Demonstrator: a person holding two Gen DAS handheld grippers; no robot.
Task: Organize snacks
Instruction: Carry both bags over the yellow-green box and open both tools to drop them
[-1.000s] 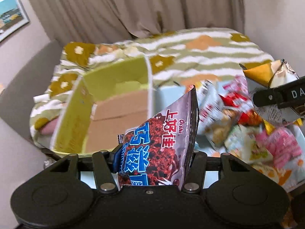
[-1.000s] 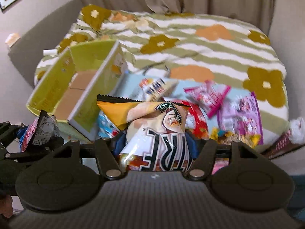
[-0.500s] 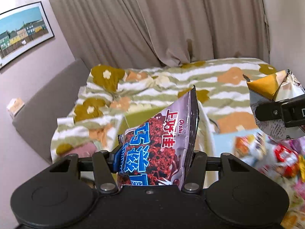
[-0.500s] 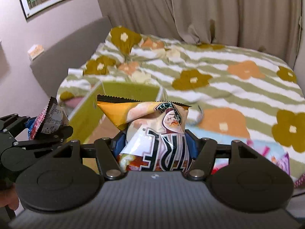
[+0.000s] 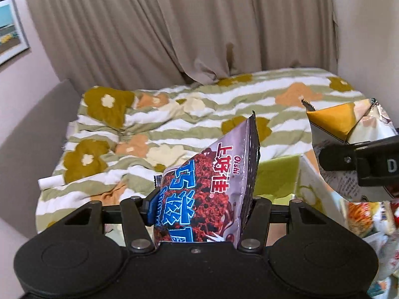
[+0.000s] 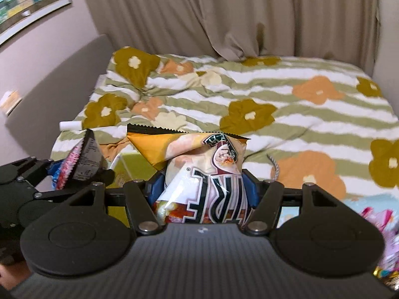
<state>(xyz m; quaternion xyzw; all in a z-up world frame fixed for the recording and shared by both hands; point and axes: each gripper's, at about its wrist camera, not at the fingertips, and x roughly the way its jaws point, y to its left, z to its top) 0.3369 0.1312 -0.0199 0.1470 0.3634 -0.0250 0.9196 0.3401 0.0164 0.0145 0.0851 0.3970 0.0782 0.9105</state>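
hidden: green box [image 5: 276, 179] mostly behind bags | cut off: wall picture [image 6: 30, 2] | blurred: snack pile [image 5: 369, 221]

The left gripper [image 5: 202, 204] is matte black plastic: two round, dished housings flank a centre plate with a small screw, and angled link arms with silver pivot pins run up to a thin cross rail with blue fingers [image 5: 152, 208]. The right gripper [image 6: 203, 186] is the same build, but its centre body is ribbed grey and a white letter D marks its side.
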